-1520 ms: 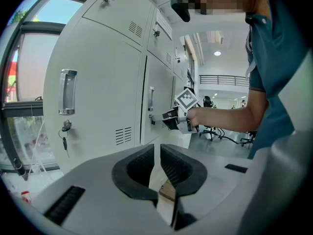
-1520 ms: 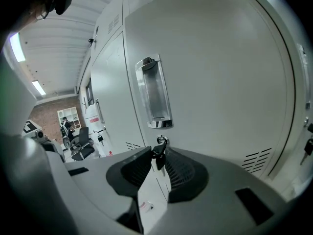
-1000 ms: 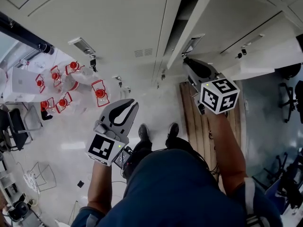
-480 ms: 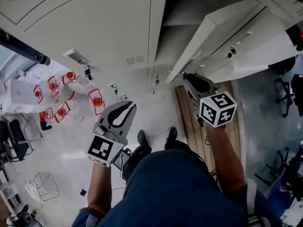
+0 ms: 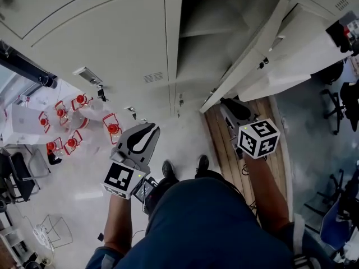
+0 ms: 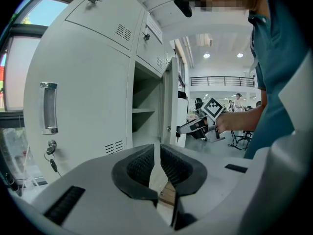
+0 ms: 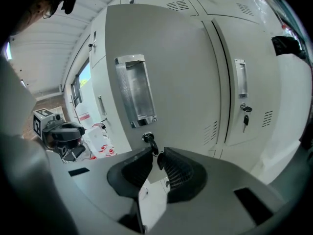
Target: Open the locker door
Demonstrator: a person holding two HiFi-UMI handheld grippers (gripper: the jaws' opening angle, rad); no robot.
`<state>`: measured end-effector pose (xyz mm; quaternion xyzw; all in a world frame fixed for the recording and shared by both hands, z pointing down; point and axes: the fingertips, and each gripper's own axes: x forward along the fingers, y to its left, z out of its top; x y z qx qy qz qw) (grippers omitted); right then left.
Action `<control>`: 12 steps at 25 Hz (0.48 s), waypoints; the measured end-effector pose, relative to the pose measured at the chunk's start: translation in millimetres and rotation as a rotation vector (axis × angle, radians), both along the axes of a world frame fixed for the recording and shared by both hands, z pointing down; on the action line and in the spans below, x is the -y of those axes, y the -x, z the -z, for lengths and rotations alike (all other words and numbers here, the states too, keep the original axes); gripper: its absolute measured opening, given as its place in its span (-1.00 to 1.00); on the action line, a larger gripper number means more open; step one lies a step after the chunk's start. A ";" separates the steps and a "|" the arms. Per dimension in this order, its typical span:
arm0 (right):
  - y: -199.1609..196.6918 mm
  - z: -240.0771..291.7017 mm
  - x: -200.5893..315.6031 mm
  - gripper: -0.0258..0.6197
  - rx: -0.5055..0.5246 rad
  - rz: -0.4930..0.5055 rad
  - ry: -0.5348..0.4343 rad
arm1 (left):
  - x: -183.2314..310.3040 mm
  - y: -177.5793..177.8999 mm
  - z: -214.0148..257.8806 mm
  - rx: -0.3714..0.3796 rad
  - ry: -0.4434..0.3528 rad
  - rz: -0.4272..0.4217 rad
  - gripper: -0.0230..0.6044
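At the bank of grey lockers, the locker door [image 7: 186,67] is seen standing well out from its frame. It is hinged at the far right of the opening, and its free edge is turned toward the person. The open compartment [image 5: 219,32] and its shelf [image 5: 205,29] are exposed in the head view.

- Right gripper [image 7: 157,156]: clamped on the key [image 7: 149,142] that sits in the lock just below the recessed handle [image 7: 136,92]. The key is pinched between the pad tips, with the door face close behind.
- Why the key: the handle is a shallow recess that two blunt jaws could hardly hook. The key sticks out and is judged the easier thing to pull on. It also lies near the free edge, far from the hinges, where the least force is needed.
- Risk noted: the hold is small, so a sideways tug could turn the key or let it slip out of the pads.
- Left gripper [image 6: 156,151]: held low on the person's left, well apart from the lockers and pointed toward the opening. The jaws are drawn almost together with nothing in them, and only floor is seen through the slit. It is judged to be kept out of the door's arc, since one gripper is enough here.
- Neighbouring door [image 6: 83,106]: closed, with its own key hanging and untouched.
- Task state: judged largely done, as the interior is already reachable.
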<state>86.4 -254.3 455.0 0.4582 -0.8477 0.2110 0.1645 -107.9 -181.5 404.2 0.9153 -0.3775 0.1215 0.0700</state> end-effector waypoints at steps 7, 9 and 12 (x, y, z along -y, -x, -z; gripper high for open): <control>-24.5 -0.2 -15.0 -0.65 -0.024 -0.061 0.006 | -7.4 -3.5 -1.9 0.009 -0.001 -0.025 -0.76; -30.5 -0.3 -18.3 -0.65 -0.031 -0.074 0.009 | -8.8 -4.3 -3.4 0.017 -0.004 -0.034 -0.76; -38.6 -0.1 -22.1 -0.65 -0.039 -0.090 0.012 | -9.9 -5.7 -4.3 0.025 -0.011 -0.045 -0.76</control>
